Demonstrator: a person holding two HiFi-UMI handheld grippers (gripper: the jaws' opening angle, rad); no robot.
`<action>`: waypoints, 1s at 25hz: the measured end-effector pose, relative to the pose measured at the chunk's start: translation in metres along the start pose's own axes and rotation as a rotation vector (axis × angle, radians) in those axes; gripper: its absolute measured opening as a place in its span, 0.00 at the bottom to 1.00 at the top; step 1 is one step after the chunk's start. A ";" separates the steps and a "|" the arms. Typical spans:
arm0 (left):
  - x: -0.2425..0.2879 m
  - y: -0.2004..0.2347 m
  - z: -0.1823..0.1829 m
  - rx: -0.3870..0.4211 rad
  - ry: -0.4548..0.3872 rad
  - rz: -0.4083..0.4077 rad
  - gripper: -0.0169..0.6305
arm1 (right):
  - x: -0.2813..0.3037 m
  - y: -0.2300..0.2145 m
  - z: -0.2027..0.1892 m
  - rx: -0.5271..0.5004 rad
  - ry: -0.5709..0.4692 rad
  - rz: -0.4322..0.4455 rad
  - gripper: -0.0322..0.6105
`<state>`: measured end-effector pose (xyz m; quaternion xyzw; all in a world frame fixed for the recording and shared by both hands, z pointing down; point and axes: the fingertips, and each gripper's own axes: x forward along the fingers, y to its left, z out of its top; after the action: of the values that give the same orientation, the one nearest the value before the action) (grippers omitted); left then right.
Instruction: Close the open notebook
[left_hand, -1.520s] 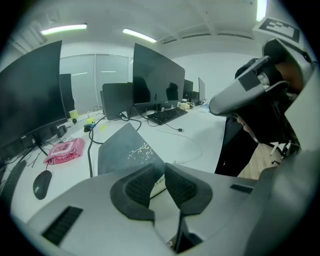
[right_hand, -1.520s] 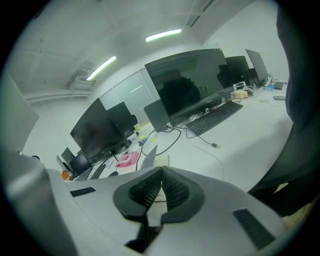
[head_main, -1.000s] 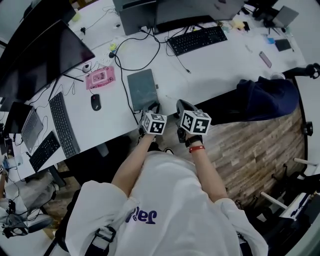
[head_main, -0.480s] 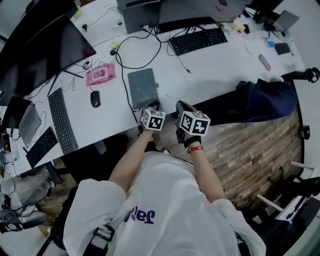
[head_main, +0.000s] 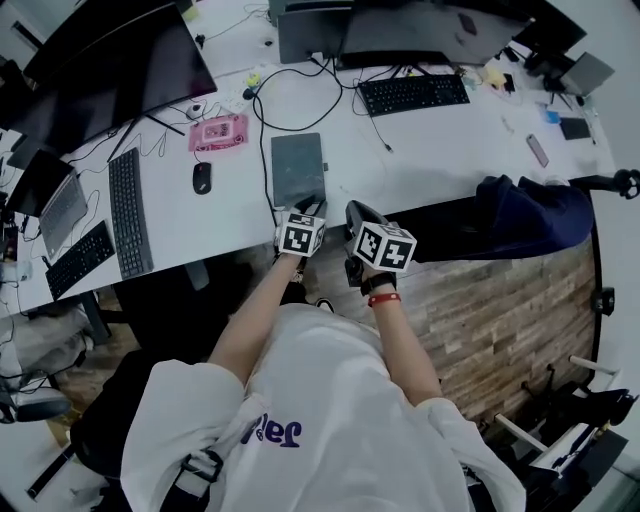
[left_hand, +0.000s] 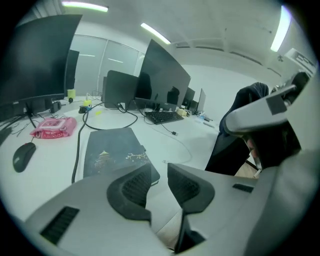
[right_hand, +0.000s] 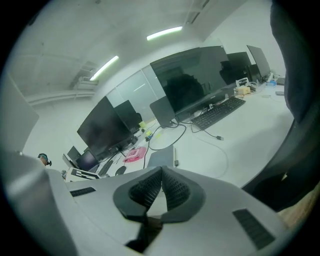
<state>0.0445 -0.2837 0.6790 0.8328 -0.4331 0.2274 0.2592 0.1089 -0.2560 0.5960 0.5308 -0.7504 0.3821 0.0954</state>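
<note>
- One notebook (head_main: 298, 168), closed, lies flat on the white desk (head_main: 440, 150) by the front edge, its long axis running away from the person.
- Left gripper (left_hand: 157, 172): near the notebook's near end, jaws apart and just been opening, nothing between.
- Right gripper (right_hand: 161, 172): alongside, jaws pressed together, empty.

White T-shirt (head_main: 340, 400) with blue lettering (head_main: 272, 432), red wristband (head_main: 384, 299) on right wrist.

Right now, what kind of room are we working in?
Most likely a shared office: a long white desk carries a large dark monitor, a black keyboard and a computer mouse, with cables running between them.
</note>
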 end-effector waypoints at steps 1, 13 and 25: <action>-0.007 -0.001 0.004 -0.006 -0.019 0.004 0.20 | -0.002 0.003 0.000 -0.010 -0.004 0.008 0.07; -0.129 -0.004 0.038 -0.054 -0.236 0.155 0.18 | -0.041 0.026 0.010 -0.080 -0.082 0.101 0.07; -0.223 -0.031 0.052 -0.043 -0.390 0.254 0.09 | -0.096 0.052 0.011 -0.274 -0.166 0.166 0.07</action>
<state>-0.0380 -0.1667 0.4970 0.7941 -0.5809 0.0838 0.1579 0.1071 -0.1867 0.5114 0.4789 -0.8420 0.2374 0.0728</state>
